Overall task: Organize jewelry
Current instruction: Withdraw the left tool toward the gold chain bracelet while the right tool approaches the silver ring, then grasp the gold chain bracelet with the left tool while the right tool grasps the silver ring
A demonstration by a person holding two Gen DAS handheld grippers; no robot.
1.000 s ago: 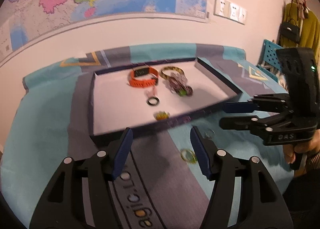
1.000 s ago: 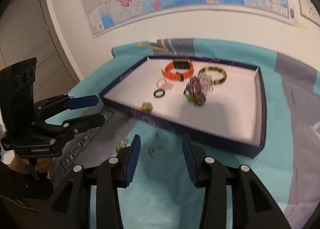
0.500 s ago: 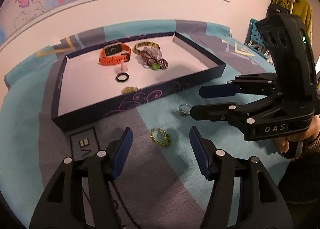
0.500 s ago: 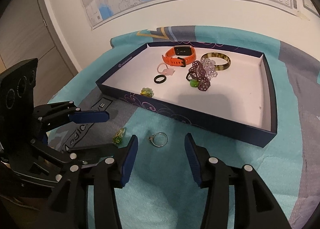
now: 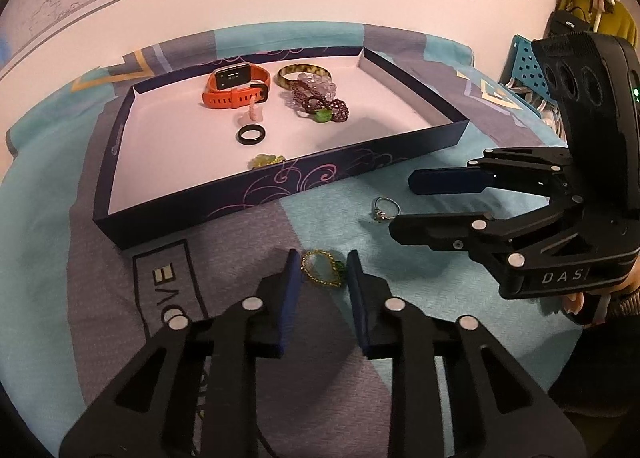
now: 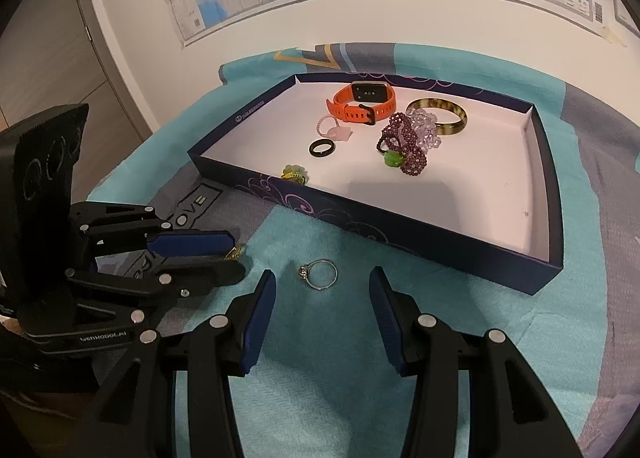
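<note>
Picking-up step: left gripper (image 5: 320, 274) closing around the gold ring (image 5: 322, 268) on the cloth, at six o'clock from the tray (image 5: 280, 193); next, likely squeeze and lift; right gripper (image 6: 322, 312) spread wide.

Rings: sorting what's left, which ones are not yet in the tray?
Two lie on the cloth: the gold beaded ring between the closing left gripper, and the silver ring before the right gripper.

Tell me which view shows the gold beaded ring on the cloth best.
The left wrist view: the gold beaded ring lies whole between the closing left gripper fingers, its green bead visible. In the right wrist view only a sliver peeks out behind that gripper's blue pad.
</note>
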